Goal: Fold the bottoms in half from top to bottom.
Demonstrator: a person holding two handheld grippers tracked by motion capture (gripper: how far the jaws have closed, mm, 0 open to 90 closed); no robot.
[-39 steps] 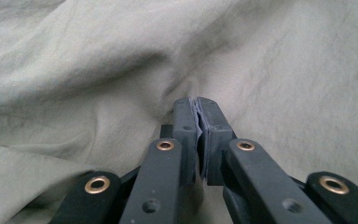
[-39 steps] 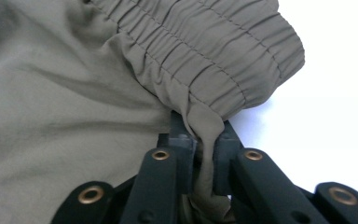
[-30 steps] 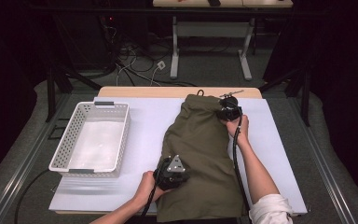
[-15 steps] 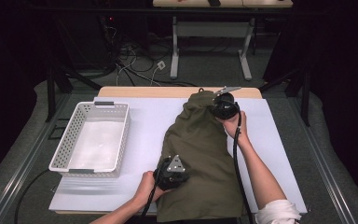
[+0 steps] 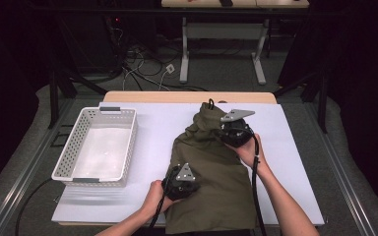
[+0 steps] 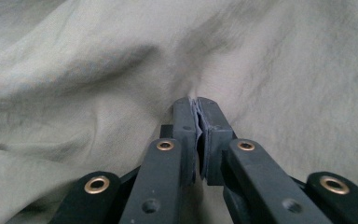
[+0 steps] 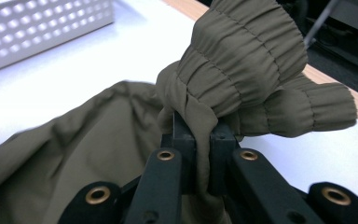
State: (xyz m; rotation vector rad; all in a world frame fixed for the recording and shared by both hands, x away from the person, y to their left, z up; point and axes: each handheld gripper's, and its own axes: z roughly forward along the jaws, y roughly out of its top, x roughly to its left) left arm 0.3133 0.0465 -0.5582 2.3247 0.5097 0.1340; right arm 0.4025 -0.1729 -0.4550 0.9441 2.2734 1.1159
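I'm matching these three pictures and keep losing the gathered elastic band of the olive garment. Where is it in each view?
High view: elastic band at the garment's far end, just left of the right tool.
Right gripper view: upper centre, bunched above the shut jaws.
Left gripper view: I can't find the band; plain cloth pinched by the left tool.
Shared landmark: white basket.

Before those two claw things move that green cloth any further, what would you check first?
1. Left gripper shut on the olive garment: ok, a fold sits between its jaws.
2. Right gripper shut on the gathered elastic band: ok.
3. Garment fully on the white mat: not ok, its near edge reaches the table's front.
4. White basket clear of the cloth: ok.
5. Cloth layers pinched by each gripper: cannot tell.
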